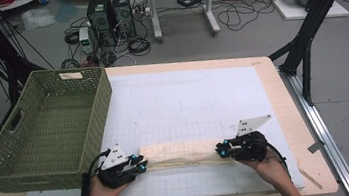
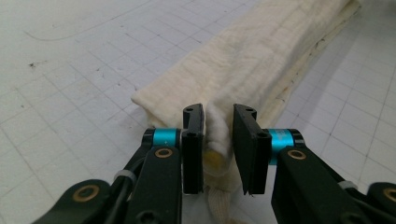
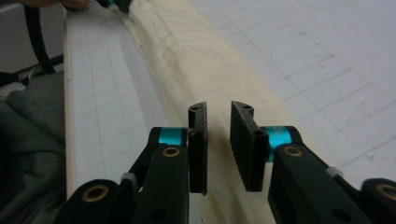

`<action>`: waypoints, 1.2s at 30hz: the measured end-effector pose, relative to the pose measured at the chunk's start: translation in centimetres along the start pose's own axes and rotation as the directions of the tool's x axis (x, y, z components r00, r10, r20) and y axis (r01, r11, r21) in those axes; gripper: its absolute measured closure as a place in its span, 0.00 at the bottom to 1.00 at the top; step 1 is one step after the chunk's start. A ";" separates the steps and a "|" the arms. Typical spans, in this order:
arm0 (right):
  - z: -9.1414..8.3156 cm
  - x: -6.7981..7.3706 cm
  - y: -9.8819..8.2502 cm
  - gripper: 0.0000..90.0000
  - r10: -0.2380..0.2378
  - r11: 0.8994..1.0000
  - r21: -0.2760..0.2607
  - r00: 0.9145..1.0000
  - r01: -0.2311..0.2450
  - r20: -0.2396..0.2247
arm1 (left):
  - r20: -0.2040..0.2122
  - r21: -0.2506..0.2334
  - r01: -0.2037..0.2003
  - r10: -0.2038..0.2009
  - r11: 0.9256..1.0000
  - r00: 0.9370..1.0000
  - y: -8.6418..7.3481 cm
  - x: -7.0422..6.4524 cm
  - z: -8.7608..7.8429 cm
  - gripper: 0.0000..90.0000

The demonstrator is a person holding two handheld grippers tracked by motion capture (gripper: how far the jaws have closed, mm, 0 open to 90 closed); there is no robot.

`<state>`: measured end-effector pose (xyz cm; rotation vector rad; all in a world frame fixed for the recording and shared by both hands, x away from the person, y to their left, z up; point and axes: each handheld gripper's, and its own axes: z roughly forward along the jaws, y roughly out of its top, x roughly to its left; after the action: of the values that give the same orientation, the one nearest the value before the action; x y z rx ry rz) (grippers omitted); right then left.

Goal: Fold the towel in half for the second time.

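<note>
While my left tool (image 2: pixel 218 140) has its jaws spread around a bunched end of the folded cream cloth (image 2: pixel 261 60) — one pad touching, the other clear — my right tool (image 3: pixel 218 140) stands spread over the cloth's far end, gripping nothing, on the bench (image 1: pixel 282 90).

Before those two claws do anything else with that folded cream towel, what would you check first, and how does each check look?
1. Folded towel lying flat on the gridded mat: ok.
2. Left gripper straddling its towel end, jaws apart around a bunched fold: ok.
3. Left gripper actually clamping the cloth: not ok, a gap shows.
4. Right gripper clamping its end: not ok, jaws apart above the cloth.
5. Green basket ready to receive: ok.
</note>
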<state>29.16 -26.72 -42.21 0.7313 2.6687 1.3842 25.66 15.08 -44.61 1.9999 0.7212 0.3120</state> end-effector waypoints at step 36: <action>4.9 1.5 1.8 0.95 -0.089 0.990 0.108 0.996 0.092 -0.031 | -0.006 0.103 -0.079 0.080 0.992 0.997 1.9 -0.9 3.6 0.94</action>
<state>29.75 -21.45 -43.52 0.5966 2.7786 1.2433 27.38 11.24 -44.79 2.1298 0.6769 0.3387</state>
